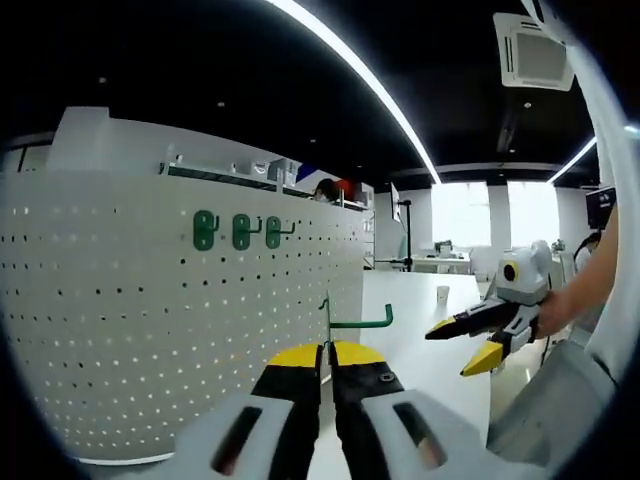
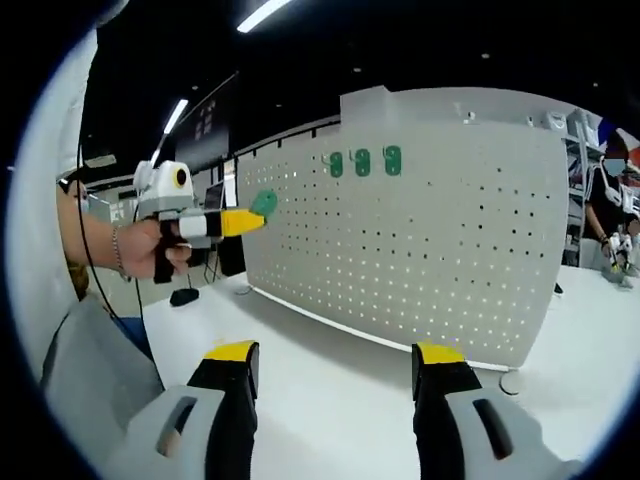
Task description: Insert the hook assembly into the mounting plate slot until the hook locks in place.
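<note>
Left claw (image 1: 326, 350) pinching green hook (image 1: 358, 318) beside pegboard (image 1: 150, 330); right claw (image 2: 335, 352) spread over white table (image 2: 330, 400).

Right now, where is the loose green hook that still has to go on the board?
In the left gripper view the green hook is pinched in the left gripper, just in front of the white pegboard, below the three hooks already mounted.

An open-plan office or lab: long ceiling light strips (image 1: 360, 75), a ceiling air-conditioning unit (image 1: 533, 50), white tables (image 1: 425, 330), far windows (image 1: 460, 212), a white pegboard (image 2: 420, 240).
</note>
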Action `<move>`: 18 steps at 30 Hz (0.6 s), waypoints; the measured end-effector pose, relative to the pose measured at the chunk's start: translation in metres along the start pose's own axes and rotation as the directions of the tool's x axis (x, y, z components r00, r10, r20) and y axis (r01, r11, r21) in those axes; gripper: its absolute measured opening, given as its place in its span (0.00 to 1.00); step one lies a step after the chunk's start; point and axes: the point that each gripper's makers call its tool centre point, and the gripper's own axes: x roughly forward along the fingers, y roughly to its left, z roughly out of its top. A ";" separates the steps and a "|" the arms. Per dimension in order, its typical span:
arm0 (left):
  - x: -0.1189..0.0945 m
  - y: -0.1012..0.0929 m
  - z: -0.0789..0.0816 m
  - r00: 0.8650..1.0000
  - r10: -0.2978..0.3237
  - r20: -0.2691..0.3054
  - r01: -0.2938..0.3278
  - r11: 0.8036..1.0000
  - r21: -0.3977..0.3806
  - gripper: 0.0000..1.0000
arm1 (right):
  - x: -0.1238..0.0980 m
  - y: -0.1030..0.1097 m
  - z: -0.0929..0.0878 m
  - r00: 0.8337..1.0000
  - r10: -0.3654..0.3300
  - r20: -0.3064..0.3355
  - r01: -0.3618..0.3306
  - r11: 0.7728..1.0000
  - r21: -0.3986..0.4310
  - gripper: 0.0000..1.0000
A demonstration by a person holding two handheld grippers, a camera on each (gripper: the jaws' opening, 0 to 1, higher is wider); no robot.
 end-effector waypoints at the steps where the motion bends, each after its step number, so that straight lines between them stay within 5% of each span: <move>1: 0.000 0.000 0.000 1.000 -0.001 -0.002 0.001 1.000 -0.001 0.03 | 0.000 0.001 0.006 1.000 0.003 0.021 -0.003 1.000 0.003 0.60; 6: 0.000 0.000 0.000 1.000 0.002 0.001 -0.002 1.000 0.001 0.03 | 0.000 0.005 0.030 0.994 0.021 0.109 -0.023 1.000 0.016 0.60; 18: -0.002 0.002 -0.002 1.000 0.011 -0.002 -0.011 1.000 -0.004 0.03 | 0.010 0.021 0.039 0.986 0.088 0.140 -0.093 0.995 0.030 0.55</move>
